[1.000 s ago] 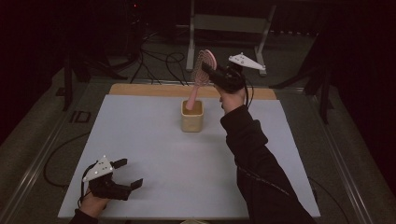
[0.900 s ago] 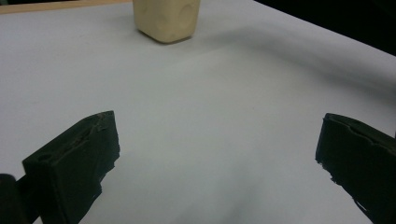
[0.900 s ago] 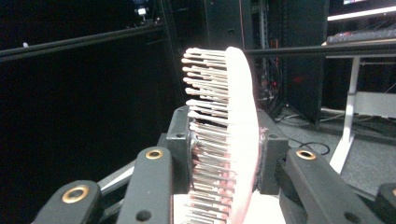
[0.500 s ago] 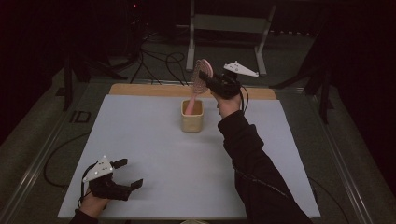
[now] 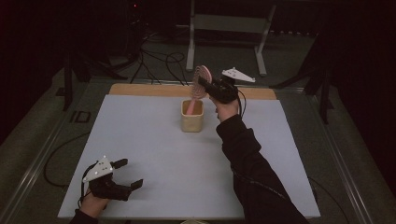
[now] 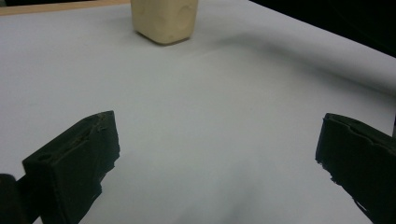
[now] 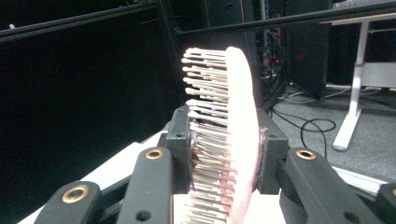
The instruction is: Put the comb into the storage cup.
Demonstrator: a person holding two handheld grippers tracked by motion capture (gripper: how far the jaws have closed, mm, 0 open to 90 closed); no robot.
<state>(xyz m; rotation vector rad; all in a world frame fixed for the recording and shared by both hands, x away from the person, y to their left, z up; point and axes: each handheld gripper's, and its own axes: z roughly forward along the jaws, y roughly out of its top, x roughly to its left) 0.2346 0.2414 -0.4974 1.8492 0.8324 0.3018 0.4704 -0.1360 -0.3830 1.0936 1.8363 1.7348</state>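
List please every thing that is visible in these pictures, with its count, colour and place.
hairbrush: one, pink, handle down inside the cup, head held above it
cup: one, beige, far middle of the table
table: one, pale grey top with a wooden strip at the far edge
metal stand: one, grey, on the floor behind the table
cables: several, black, on the floor behind the table
left gripper: one, black, jaws open, near left corner of the table
right gripper: one, black, jaws shut on the hairbrush head

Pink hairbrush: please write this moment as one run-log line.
right gripper: shut on pink bristled hairbrush | handle in beige cup | left gripper: open, idle
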